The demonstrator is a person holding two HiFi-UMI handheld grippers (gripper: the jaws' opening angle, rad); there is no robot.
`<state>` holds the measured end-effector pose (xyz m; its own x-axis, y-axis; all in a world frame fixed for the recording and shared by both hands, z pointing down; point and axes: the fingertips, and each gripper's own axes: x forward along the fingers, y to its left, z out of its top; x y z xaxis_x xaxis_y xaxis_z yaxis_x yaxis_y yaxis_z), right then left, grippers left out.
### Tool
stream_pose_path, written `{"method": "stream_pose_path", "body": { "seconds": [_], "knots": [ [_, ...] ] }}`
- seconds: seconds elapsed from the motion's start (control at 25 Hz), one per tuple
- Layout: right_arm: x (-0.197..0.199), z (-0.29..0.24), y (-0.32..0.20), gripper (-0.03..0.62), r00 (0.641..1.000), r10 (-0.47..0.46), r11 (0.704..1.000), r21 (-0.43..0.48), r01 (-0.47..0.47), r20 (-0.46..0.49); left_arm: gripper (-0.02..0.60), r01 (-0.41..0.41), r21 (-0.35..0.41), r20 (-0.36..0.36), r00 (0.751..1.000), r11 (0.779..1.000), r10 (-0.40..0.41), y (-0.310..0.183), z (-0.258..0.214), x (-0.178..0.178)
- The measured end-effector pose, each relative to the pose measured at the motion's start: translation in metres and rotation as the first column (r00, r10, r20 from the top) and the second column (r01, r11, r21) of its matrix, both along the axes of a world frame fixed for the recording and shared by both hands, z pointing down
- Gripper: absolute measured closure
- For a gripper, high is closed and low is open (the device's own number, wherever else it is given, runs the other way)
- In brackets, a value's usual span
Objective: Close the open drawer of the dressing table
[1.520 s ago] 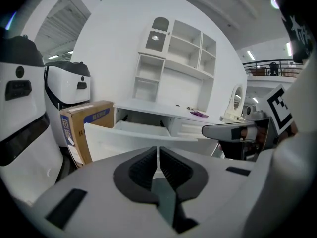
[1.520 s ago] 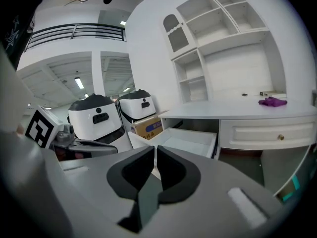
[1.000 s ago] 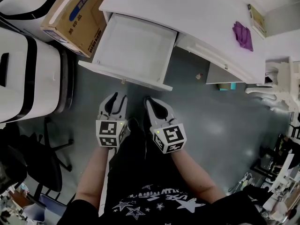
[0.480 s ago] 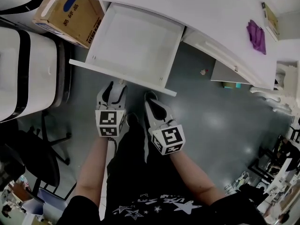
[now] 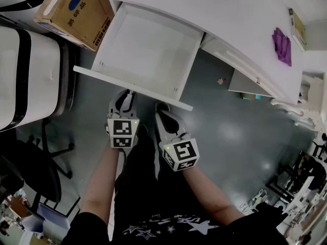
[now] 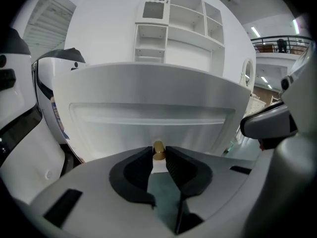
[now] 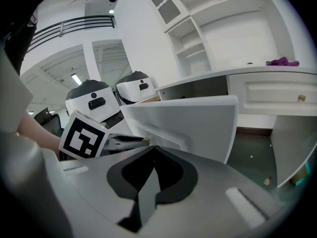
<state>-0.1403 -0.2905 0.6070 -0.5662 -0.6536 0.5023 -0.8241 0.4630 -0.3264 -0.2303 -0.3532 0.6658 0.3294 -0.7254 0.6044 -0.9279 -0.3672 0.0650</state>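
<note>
The white drawer (image 5: 134, 88) stands pulled far out of the dressing table (image 5: 204, 9), and nothing lies inside it. In the left gripper view its front panel (image 6: 148, 118) fills the frame, with a small brass knob (image 6: 158, 150) low in the middle. My left gripper (image 5: 126, 95) (image 6: 158, 155) is at that knob. Its jaws are closing, and the knob sits between the fingertips, touching both. My right gripper (image 5: 161, 107) (image 7: 153, 148) is shut with nothing in it, just right of the left one and a little short of the drawer front (image 7: 193, 123).
A cardboard box (image 5: 76, 11) sits left of the drawer, above a large white and black unit (image 5: 25, 80). An office chair (image 5: 36, 162) stands at lower left. A purple cloth (image 5: 280, 46) lies on the table top at right. Grey floor (image 5: 230, 131) spreads to the right.
Both grippers have come down and closer to the drawer front. The left jaws spread wider, then closed round the knob.
</note>
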Motion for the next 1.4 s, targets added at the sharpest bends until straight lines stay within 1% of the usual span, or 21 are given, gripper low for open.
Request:
{"method": "stream_pose_path", "body": {
  "seconds": [0.04,0.16,0.28,0.52,1.08,1.24,1.4],
  "knots": [
    [-0.001,0.000,-0.001,0.591,1.000,-0.001,1.000,0.000,0.001,0.000,0.500,-0.003,0.003,0.002,1.000,1.000,0.003,-0.001,0.000,0.001],
    [-0.003,0.000,-0.002,0.591,1.000,-0.003,1.000,-0.002,0.003,0.000,0.502,-0.008,-0.002,0.001,1.000,1.000,0.008,-0.002,0.001,0.001],
    [-0.003,0.000,-0.003,0.591,1.000,-0.007,1.000,-0.005,0.007,0.000,0.505,-0.014,-0.027,-0.010,1.000,1.000,0.014,-0.005,0.002,0.001],
    [0.004,0.000,-0.011,0.591,1.000,-0.001,1.000,-0.009,0.001,-0.003,0.506,-0.018,-0.049,0.000,1.000,0.999,0.018,-0.021,0.001,0.006],
    [0.046,0.001,-0.066,0.591,0.998,0.056,0.998,0.009,-0.056,0.007,0.506,0.013,-0.036,0.006,1.000,0.999,-0.012,-0.075,0.000,0.024],
    [0.056,0.002,-0.079,0.591,0.998,0.061,0.998,0.011,-0.061,0.009,0.506,0.019,-0.041,0.012,1.000,0.999,-0.019,-0.094,0.002,0.029],
    [0.065,0.002,-0.089,0.591,0.998,0.059,0.998,0.011,-0.059,0.006,0.506,0.015,-0.026,0.018,1.000,1.000,-0.014,-0.117,-0.001,0.036]
  ]
}}
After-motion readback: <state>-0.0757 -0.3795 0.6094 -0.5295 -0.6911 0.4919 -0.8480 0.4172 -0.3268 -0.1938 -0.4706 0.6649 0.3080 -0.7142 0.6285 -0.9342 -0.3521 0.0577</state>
